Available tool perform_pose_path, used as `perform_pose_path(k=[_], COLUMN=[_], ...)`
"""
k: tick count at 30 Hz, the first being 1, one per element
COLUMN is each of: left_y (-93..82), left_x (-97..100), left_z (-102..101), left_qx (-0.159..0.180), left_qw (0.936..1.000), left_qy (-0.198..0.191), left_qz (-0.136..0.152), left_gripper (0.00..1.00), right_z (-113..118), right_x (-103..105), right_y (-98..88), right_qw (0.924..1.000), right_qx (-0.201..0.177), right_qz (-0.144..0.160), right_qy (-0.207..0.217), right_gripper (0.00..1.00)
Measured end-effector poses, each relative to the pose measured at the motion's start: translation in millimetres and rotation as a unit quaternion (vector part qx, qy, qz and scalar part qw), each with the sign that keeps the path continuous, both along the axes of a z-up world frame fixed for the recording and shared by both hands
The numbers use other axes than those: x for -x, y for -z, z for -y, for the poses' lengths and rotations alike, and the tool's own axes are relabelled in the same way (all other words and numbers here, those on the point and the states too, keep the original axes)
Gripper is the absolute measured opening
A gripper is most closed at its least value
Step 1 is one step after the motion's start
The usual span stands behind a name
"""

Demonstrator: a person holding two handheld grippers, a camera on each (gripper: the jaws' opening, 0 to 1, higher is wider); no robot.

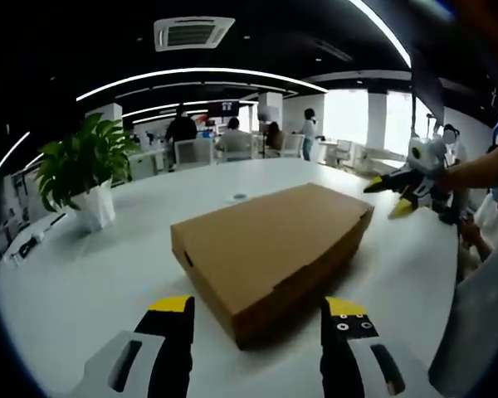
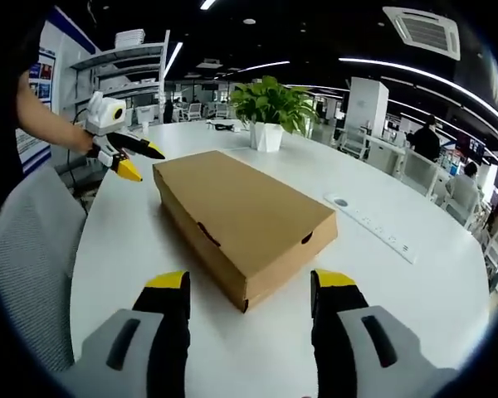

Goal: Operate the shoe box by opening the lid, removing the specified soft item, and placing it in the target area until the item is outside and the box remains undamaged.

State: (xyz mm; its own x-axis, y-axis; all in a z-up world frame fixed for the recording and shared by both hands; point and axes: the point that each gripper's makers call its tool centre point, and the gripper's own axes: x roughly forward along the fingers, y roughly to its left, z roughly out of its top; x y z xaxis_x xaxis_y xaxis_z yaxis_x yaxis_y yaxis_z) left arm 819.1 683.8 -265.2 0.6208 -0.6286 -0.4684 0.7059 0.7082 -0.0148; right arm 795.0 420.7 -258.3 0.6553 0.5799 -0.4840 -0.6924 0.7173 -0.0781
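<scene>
Shoe box [image 1: 274, 249]: brown card, lid closed, lying mid-bench [image 1: 83, 282]; soft item presumably inside, unseen. Task judged not begun: opening, removal, placing all remain. Left tongs [image 1: 259, 308]: wide, empty, near one end. Right tongs [image 2: 249, 286]: wide, empty, near the other. Potted plant [image 2: 270, 112] near far edge; power strip [image 2: 373, 224] beside box. Nothing obstructs.

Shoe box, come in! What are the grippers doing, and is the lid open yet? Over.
Left gripper and right gripper open, holding nothing. Shoe box shut on the white table. Nothing blocking the lid.
</scene>
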Motion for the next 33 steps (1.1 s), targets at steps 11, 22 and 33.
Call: perform_pose_path(k=[11, 22, 33], left_y=[11.4, 13.2, 13.0], left_x=[-9.4, -15.7, -15.5], left_z=[4, 10, 12], left_qx=[-0.002, 0.001, 0.000], left_qw=[0.9999, 0.9997, 0.9995], left_qy=[-0.012, -0.021, -0.029], left_qz=[-0.009, -0.012, -0.010], left_gripper=[0.57, 0.54, 0.53], right_z=[-12, -21, -25], right_x=[-15, -23, -22], right_y=[15.0, 21.4, 20.8], right_qw=[0.9998, 0.9989, 0.9980], right_qx=[-0.002, -0.017, -0.017], right_qz=[-0.017, -0.031, -0.030], right_qy=[0.005, 0.032, 0.053], right_gripper=[0.46, 0.48, 0.49])
